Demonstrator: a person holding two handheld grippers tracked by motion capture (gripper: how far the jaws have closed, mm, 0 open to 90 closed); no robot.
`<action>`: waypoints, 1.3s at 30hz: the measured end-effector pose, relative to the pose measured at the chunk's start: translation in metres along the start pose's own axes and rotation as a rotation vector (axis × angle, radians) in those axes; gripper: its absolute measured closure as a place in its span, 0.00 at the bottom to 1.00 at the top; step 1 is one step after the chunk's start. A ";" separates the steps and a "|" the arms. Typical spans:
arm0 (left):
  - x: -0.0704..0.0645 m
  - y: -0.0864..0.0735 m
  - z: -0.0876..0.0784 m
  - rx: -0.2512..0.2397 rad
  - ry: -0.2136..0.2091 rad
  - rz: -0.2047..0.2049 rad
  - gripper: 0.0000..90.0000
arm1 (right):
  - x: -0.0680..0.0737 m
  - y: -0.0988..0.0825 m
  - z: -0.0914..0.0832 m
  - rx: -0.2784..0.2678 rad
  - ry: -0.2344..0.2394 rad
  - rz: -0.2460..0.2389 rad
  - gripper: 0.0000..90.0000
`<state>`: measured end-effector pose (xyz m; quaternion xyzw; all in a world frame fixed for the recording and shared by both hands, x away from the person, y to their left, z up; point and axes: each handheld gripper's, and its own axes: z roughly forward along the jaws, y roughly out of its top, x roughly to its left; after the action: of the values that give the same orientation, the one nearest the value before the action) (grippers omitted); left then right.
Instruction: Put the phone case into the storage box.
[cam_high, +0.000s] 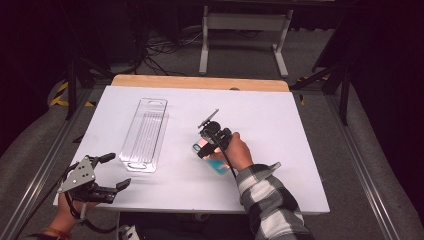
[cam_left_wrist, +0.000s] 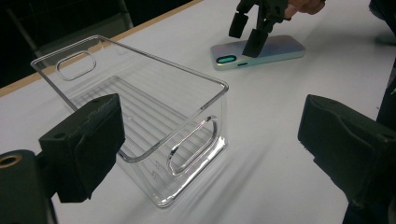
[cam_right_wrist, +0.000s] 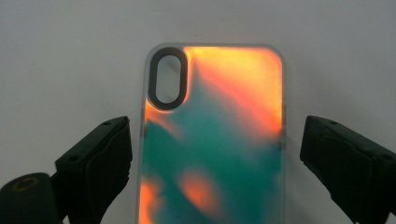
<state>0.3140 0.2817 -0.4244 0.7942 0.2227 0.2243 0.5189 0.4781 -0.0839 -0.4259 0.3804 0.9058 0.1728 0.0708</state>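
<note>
A phone case (cam_right_wrist: 215, 140) with orange and teal sheen lies flat on the white table (cam_high: 295, 145), camera hole toward the far side. My right gripper (cam_right_wrist: 215, 156) hangs over it, open, one jaw on each side of the case with a small gap to each. From above, the case (cam_high: 216, 165) pokes out under the right hand and right gripper (cam_high: 204, 146). A clear plastic box (cam_high: 145, 135) lies left of centre. My left gripper (cam_high: 116, 171) stands open at the table's near left corner, aimed at the box (cam_left_wrist: 140, 116), with nothing between its fingers.
A wooden strip (cam_high: 200, 82) runs along the table's far edge. Behind it stands a white metal frame (cam_high: 245, 30) on the floor, with cables. Metal rails (cam_high: 45, 165) border the table on both sides.
</note>
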 end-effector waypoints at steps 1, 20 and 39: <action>0.000 0.000 0.000 0.002 0.001 0.000 0.10 | -0.001 0.001 0.002 0.015 0.004 -0.004 0.11; -0.002 0.000 0.006 0.042 -0.039 0.011 0.14 | 0.006 0.011 0.012 0.088 -0.025 -0.029 0.19; 0.001 0.001 0.007 0.022 -0.016 -0.024 0.11 | 0.000 -0.025 -0.027 -0.312 -0.011 0.062 0.20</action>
<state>0.3186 0.2770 -0.4257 0.7991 0.2304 0.2091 0.5145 0.4542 -0.1074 -0.4098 0.3933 0.8554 0.3116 0.1287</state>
